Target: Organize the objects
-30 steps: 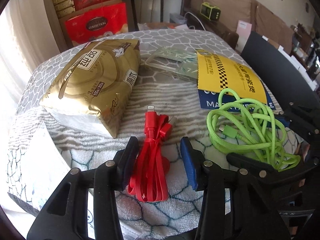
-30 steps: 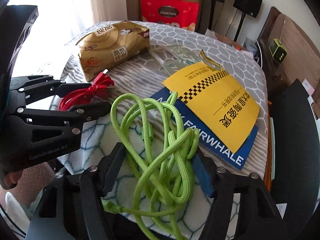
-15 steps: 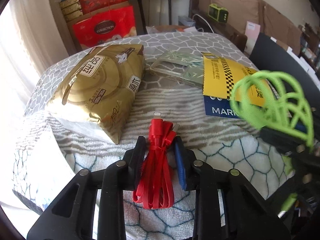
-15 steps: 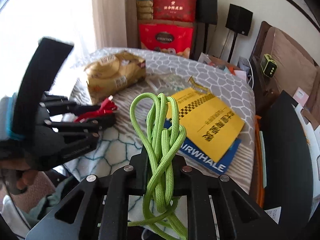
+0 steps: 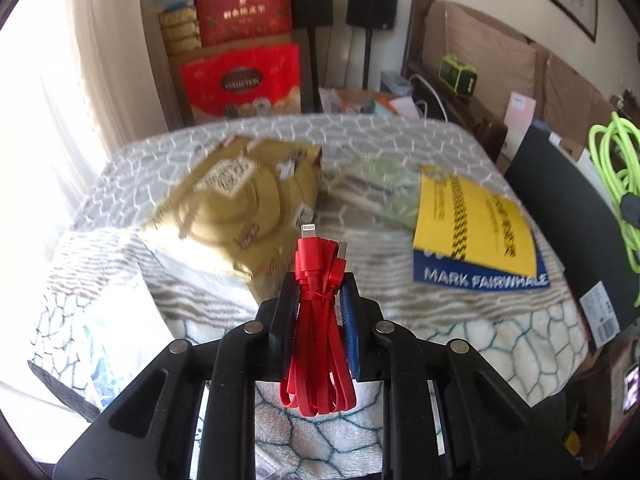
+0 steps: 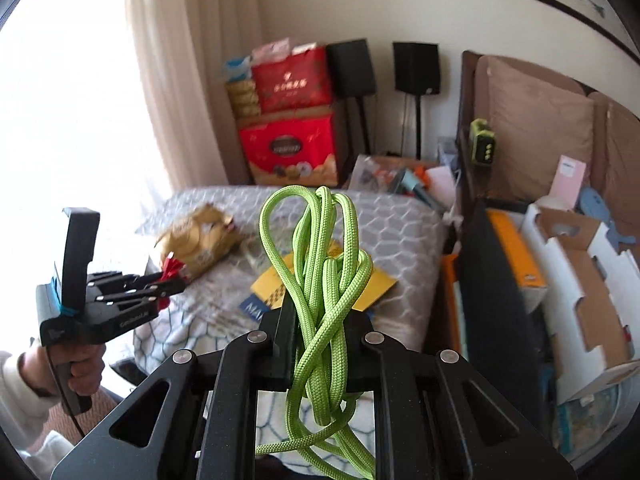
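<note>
Your left gripper point(image 5: 319, 306) is closing on the red cable point(image 5: 318, 340), whose bundle runs from 6 to 12 o'clock between the pads. Your right gripper point(image 6: 320, 340) clenches the green cord point(image 6: 320, 280), loops up. Both hang above the table point(image 5: 400, 136).

Behind the table: stacked red gift boxes point(image 5: 240, 80) by the curtain point(image 6: 192, 80), two black speakers point(image 5: 372, 2) on stands, a little lime-green gadget point(image 5: 458, 74) on the dark shelf, brown cushions point(image 6: 536, 128), and white cardboard packaging point(image 6: 580, 280) off right.
</note>
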Tool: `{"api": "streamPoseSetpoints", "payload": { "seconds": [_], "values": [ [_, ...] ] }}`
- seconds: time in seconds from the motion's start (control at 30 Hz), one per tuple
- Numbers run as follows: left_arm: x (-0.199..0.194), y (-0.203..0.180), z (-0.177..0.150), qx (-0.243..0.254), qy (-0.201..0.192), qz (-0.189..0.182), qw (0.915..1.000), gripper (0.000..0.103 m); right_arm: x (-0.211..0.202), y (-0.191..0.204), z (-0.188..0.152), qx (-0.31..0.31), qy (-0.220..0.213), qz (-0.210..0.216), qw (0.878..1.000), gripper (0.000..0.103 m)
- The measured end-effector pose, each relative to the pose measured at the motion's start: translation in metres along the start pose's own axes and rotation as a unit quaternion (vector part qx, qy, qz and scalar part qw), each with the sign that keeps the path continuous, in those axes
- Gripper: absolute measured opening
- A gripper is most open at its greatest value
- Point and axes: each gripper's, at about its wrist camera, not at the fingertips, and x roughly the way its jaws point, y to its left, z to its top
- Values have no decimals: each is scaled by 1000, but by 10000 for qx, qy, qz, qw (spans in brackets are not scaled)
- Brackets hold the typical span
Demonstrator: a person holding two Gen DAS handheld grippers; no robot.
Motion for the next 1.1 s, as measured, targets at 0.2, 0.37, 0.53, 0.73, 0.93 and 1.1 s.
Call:
{"api": "streamPoseSetpoints", "payload": {
  "seconds": [0.2, 0.37, 0.53, 0.73, 0.93, 1.1],
  "values": [
    [-33, -6, 13, -156, -471, 159, 9986, 19, -17, -17, 5, 139, -230, 22, 9996, 14],
    [-56, -11, 26, -230, -766, 240, 9965, 19, -23, -26, 7, 234, -289, 94, 9993, 14],
    [-78, -16, 34, -133, -1045, 323, 9939, 19, -35, -34, 7, 47, -478, -322, 9983, 14],
    [-88, -25, 41, 41, -1181, 384, 9923, 19, -46, -53, 9, 282, -609, -351, 9971, 14],
    [-82, -28, 44, -27, -1149, 383, 9926, 19, -52, -55, 12, 287, -720, -296, 9966, 14],
    [-82, -29, 48, -136, -1131, 318, 9930, 19, -54, -60, 13, 317, -733, -240, 9965, 15]
  ]
}}
